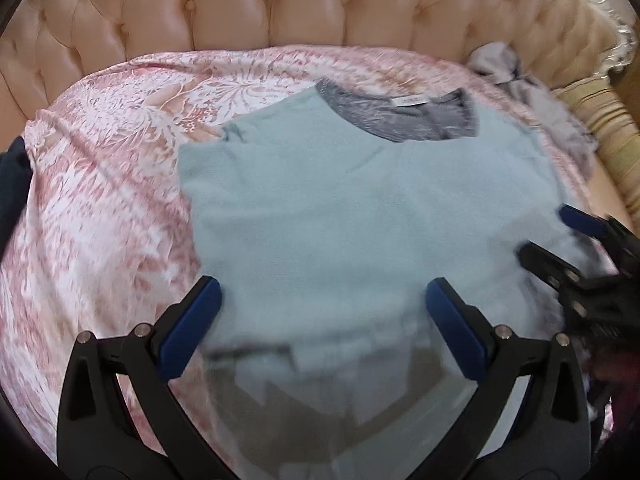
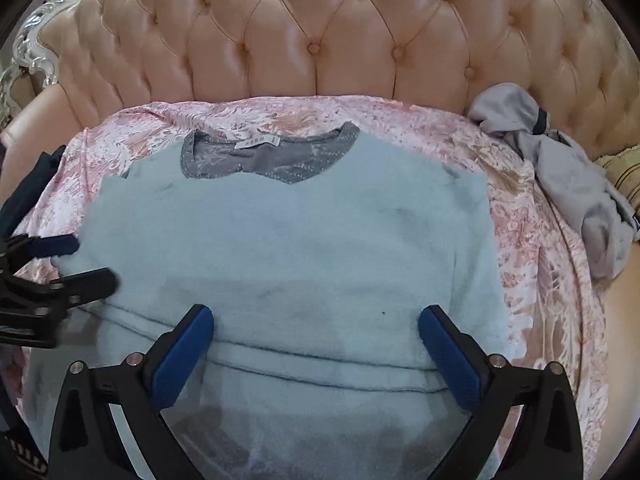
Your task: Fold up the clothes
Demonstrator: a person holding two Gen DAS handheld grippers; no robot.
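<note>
A light blue fuzzy sweater (image 1: 360, 208) (image 2: 288, 248) with a grey collar (image 1: 408, 118) (image 2: 272, 156) lies flat, neck away from me, on a pink floral blanket (image 1: 104, 184) (image 2: 532, 240). Its sleeves look tucked in, and a crosswise crease runs near the hem. My left gripper (image 1: 324, 300) is open over the sweater's lower left part; it also shows at the left edge of the right wrist view (image 2: 90, 262). My right gripper (image 2: 316, 320) is open above the lower middle, seen too from the left wrist (image 1: 556, 236). Neither holds cloth.
The blanket covers the seat of a tufted peach sofa (image 1: 280, 4) (image 2: 320, 40). A crumpled grey garment (image 1: 516, 68) (image 2: 580, 184) lies at the back right. A dark navy cloth (image 1: 12, 184) (image 2: 28, 196) sits at the left edge.
</note>
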